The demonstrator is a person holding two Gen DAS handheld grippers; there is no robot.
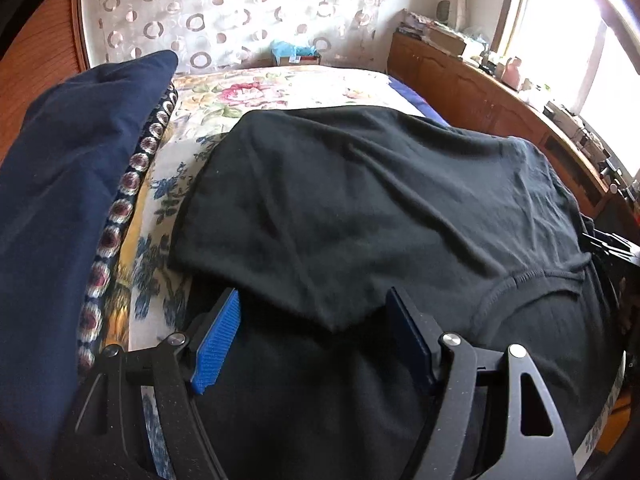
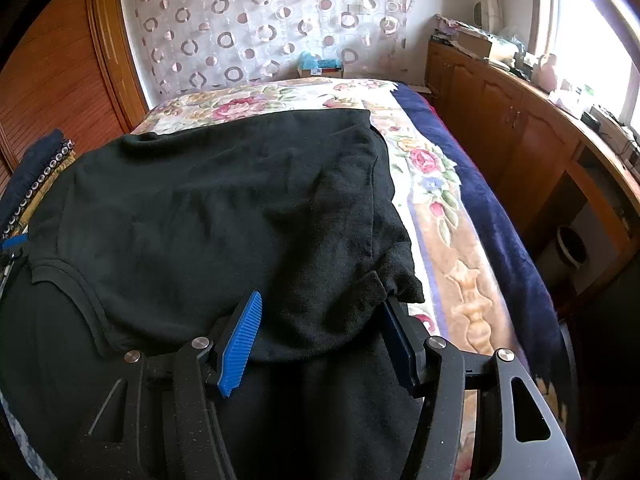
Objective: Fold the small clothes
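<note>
On the bed [image 2: 448, 216], the shirt [image 1: 360, 208] lies half-folded, both sleeves at 6 o'clock between spread left gripper [image 1: 316, 332] and right gripper [image 2: 320, 336] jaws, more folds left.

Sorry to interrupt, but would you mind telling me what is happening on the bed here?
A person is folding a black T-shirt spread on a floral bedspread, using a handheld tool in each hand. The left tool straddles a folded-over sleeve corner near the collar, with its blue pads standing apart on either side of the cloth. The right tool straddles the bunched fabric at the shirt's other side in the same way. Dark blue folded cloth lies beside the shirt.
</note>
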